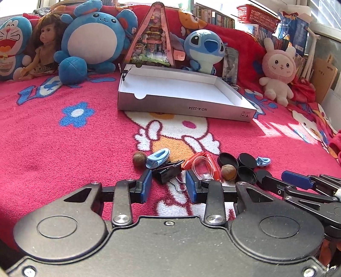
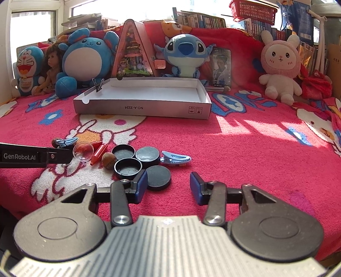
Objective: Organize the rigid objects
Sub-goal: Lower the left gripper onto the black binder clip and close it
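Note:
A shallow white cardboard box [image 1: 232, 93] [image 2: 204, 93] lies open at the back of the pink blanket, with one black binder clip [image 2: 99, 85] on its left rim. Small objects lie in a heap in front: a black binder clip [image 1: 167, 171], blue doll shoes [image 1: 157, 158] [image 2: 175, 158], nuts [image 1: 139, 158] [image 1: 228, 172] [image 2: 109, 160], a clear dome [image 1: 202, 168] [image 2: 83, 150], a red piece [image 2: 99, 153], several black round lids [image 2: 147, 155] [image 1: 247, 160]. My left gripper [image 1: 169, 185] is open with the black clip between its fingers. My right gripper [image 2: 168, 184] is open beside a black lid [image 2: 158, 178].
Plush toys line the back: Doraemon [image 2: 27, 66], a doll [image 2: 51, 68], a blue round plush [image 2: 86, 59], Stitch [image 2: 184, 55], a pink bunny [image 2: 280, 64]. A triangular display tin [image 2: 132, 51] and a phone [image 2: 221, 67] stand behind the box. Bookshelves and a red basket [image 2: 253, 10] are behind.

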The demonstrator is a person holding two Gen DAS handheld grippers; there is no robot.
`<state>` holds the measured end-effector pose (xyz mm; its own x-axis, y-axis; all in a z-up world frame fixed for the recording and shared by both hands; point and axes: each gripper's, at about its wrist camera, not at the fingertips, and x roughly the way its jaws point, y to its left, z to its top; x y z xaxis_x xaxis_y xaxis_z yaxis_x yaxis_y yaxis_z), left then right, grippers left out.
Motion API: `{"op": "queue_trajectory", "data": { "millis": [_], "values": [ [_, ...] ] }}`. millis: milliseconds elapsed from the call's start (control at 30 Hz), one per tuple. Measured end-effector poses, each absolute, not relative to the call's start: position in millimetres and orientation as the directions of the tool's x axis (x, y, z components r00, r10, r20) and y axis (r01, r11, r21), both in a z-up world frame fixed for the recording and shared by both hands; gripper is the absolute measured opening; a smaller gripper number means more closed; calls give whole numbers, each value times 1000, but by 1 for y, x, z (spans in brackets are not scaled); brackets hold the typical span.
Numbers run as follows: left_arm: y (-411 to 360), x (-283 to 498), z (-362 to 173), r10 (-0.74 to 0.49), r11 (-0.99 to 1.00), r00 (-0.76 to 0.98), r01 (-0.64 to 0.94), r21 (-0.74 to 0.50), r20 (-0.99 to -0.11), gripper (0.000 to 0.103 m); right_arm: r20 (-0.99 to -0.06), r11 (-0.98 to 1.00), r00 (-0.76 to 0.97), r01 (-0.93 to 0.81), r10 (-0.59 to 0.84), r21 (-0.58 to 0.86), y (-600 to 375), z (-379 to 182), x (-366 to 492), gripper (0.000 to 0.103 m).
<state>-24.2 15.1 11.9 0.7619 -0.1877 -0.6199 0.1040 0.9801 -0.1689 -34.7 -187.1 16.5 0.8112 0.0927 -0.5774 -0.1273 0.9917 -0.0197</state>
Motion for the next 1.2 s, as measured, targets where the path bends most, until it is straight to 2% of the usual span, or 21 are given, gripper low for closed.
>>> {"op": "queue_trajectory", "data": {
  "millis": [367, 500, 667, 1200],
  "values": [
    [50, -11, 12, -73, 992, 775, -7, -123, -628, 33, -582, 993, 808, -116, 96, 3, -190, 16, -30, 49],
    [49, -16, 16, -120, 988, 776, 32, -152, -619, 33, -583, 992, 806, -128, 104, 1, -189, 15, -31, 43],
    [26, -24, 16, -190, 981, 775, 123, -150, -603, 34, -579, 988, 807, -154, 118, -14, -181, 13, -33, 41],
    [17, -10, 6, -153, 988, 789, 108, -110, -595, 37, -553, 992, 828, -126, 91, -25, -181, 14, -34, 43]
  ]
}}
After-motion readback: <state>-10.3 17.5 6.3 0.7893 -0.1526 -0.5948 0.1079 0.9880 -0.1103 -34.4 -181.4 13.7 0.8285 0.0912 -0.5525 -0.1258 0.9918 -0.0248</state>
